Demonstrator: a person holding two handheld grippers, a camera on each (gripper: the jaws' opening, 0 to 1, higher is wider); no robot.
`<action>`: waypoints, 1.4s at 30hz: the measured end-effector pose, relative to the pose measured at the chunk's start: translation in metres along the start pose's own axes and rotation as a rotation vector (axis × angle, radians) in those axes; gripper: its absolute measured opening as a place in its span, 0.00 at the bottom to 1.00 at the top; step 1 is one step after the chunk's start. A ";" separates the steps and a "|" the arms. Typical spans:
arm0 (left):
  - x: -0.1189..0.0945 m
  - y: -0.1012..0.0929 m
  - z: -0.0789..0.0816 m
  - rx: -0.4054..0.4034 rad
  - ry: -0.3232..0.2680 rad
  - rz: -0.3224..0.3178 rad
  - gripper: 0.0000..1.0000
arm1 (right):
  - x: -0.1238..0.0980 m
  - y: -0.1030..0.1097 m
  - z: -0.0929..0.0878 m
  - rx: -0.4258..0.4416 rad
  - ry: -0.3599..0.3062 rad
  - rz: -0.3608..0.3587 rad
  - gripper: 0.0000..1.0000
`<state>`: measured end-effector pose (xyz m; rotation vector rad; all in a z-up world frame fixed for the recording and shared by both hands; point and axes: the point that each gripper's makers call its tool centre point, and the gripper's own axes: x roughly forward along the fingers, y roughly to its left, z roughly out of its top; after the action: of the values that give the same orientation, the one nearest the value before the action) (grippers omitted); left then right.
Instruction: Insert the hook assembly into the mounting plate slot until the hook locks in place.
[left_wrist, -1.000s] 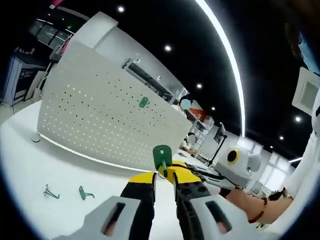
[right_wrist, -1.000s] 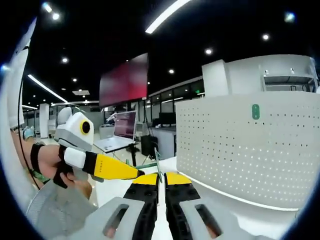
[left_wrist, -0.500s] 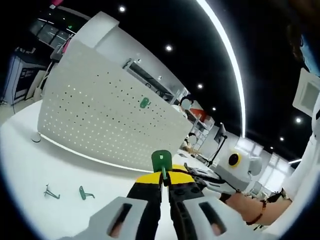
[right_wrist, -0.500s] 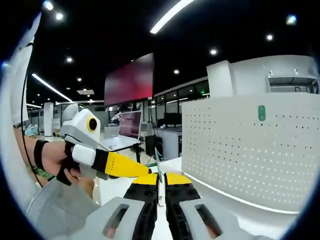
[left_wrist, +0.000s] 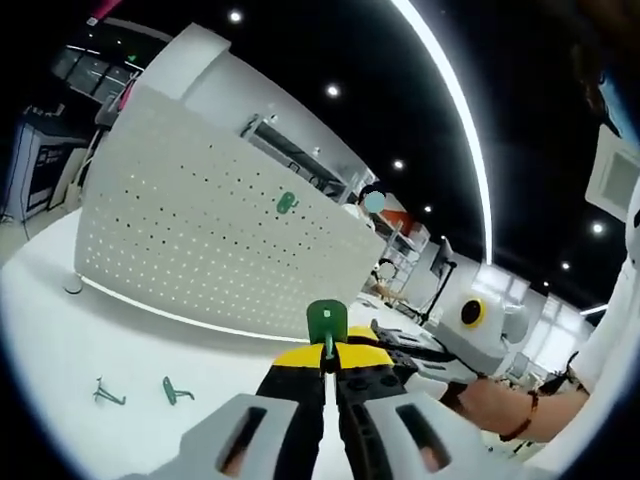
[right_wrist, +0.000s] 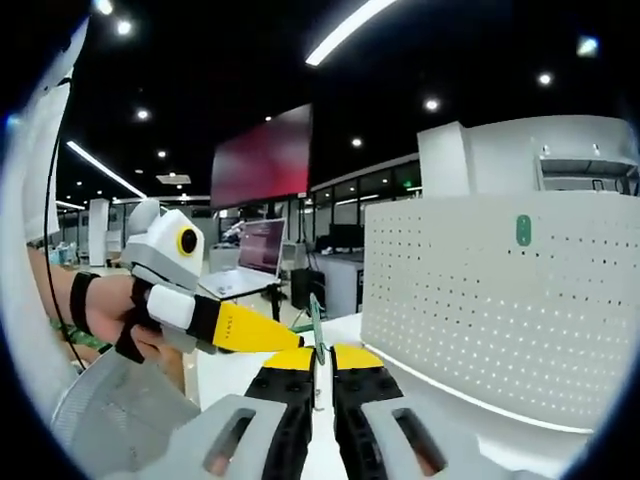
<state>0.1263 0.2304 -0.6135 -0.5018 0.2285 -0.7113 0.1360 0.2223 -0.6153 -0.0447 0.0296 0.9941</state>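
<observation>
Fingers pinch flat green plastic hook.

A green plastic hook assembly sits between yellow-and-black jaws with pale grey bases, before a white perforated mounting plate dotted with rows of small dark holes, a green tab on it, above a white tabletop.

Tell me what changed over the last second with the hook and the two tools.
The left tool closed its open jaws onto the green hook, taking hold of it. The right tool stayed shut on the same hook. The pegboard, its mounted green piece and two spare hooks on the table are unchanged.
</observation>
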 end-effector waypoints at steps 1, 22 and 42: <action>0.001 0.000 0.000 0.004 0.001 0.001 0.02 | 0.000 -0.001 0.000 -0.008 0.002 -0.004 0.05; 0.019 0.009 0.014 0.100 0.019 0.100 0.02 | -0.036 -0.022 -0.004 0.034 0.003 -0.114 0.12; 0.060 0.019 0.043 0.255 0.006 0.178 0.02 | -0.074 -0.036 -0.014 0.040 0.025 -0.167 0.19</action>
<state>0.1971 0.2174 -0.5880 -0.2331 0.1825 -0.5585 0.1254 0.1402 -0.6247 -0.0226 0.0681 0.8253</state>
